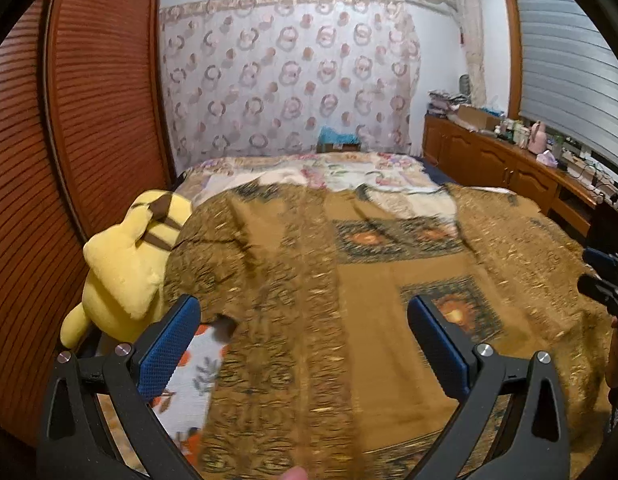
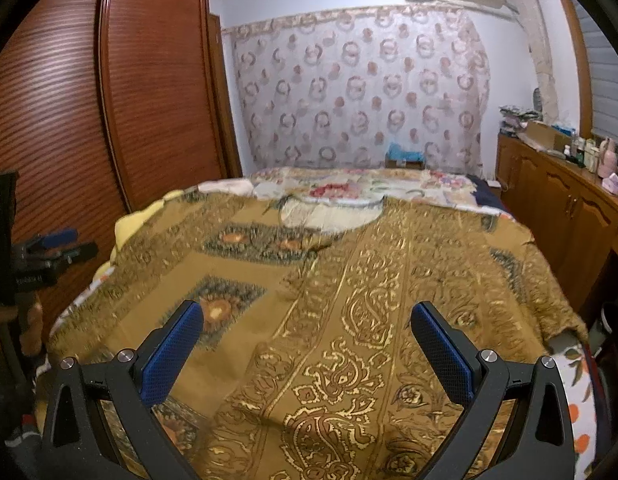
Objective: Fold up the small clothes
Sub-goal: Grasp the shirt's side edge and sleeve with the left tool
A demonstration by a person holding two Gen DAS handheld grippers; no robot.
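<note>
Blue-padded jaws of the left gripper (image 1: 305,344) are standing wide apart at six o'clock in the left wrist view, holding nothing, with the brown and gold garment (image 1: 349,280) spreading flat beneath and beyond them. Over in the right wrist view, the right gripper (image 2: 307,346) is likewise gaping empty above the same cloth, whose paisley bands are running toward twelve o'clock and whose neckline (image 2: 329,212) is lying near the far end. The garment is covering most of the bed (image 1: 309,168), with a yellow plush toy (image 1: 129,264) sitting just beside its edge at nine o'clock.

Judging from this, the step in hand is choosing grip points before a first fold. Doing it well likely means each gripper is pinching one layer only, at matching spots on the near hem or side edges, so the fold lands square. The floral sheet (image 1: 189,380) underneath is showing at seven o'clock; catching it along with the garment is the risk. Motion blur is softening the cloth's edges, so exact hem position is uncertain.
</note>
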